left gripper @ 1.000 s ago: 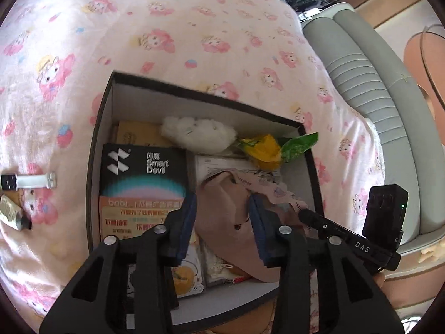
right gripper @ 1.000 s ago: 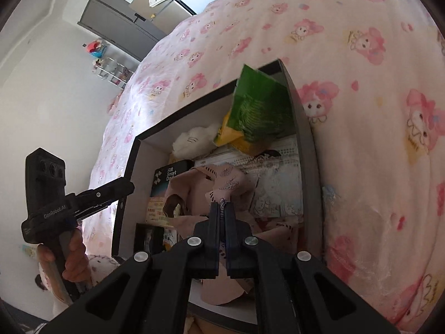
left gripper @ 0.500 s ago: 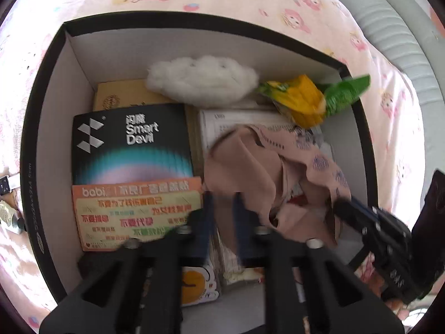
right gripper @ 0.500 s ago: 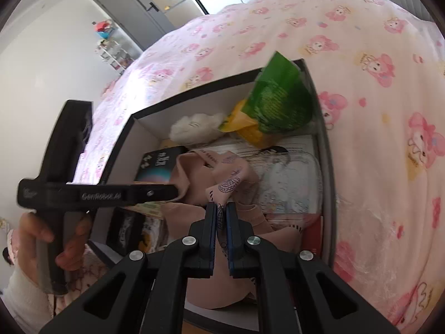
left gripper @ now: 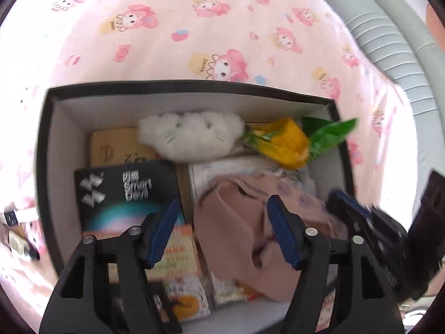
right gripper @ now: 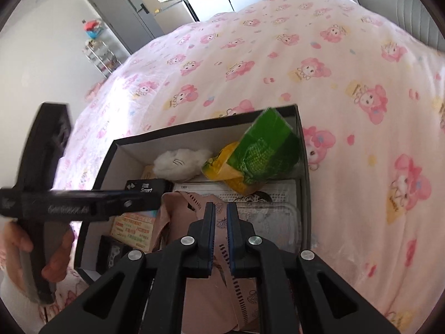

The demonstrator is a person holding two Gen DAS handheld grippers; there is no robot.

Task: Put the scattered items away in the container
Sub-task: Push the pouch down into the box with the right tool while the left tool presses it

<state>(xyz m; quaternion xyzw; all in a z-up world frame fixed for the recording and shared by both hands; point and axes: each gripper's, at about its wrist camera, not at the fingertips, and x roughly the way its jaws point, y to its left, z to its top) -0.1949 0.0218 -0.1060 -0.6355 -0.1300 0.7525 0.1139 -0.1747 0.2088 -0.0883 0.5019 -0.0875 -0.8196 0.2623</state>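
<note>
A bed covered by a pink cartoon-print quilt [left gripper: 194,33] is seen, with a grey padded headboard [left gripper: 389,41] at right. A black, white-lined box [left gripper: 50,150] is set on the quilt.

Left gripper [left gripper: 222,231]: jaws have just been opening and are spread wide above the box, nothing pressed between the pads. The left finger [left gripper: 161,231] is seen over a black "Smart Devil" package [left gripper: 119,197]; the right finger [left gripper: 281,231] over a pinkish-beige patterned cloth [left gripper: 230,236], which lies in the box's right half, partly between the fingers. Contact cannot be told.

Right gripper [right gripper: 220,222]: jaws nearly together, a narrow gap showing, with a fold of the cloth [right gripper: 192,300] running up between them; a firm pinch cannot be confirmed.

Farther back in the box, left to right: a white fluffy plush [left gripper: 192,135], then a yellow-and-green snack bag [left gripper: 286,144].
</note>
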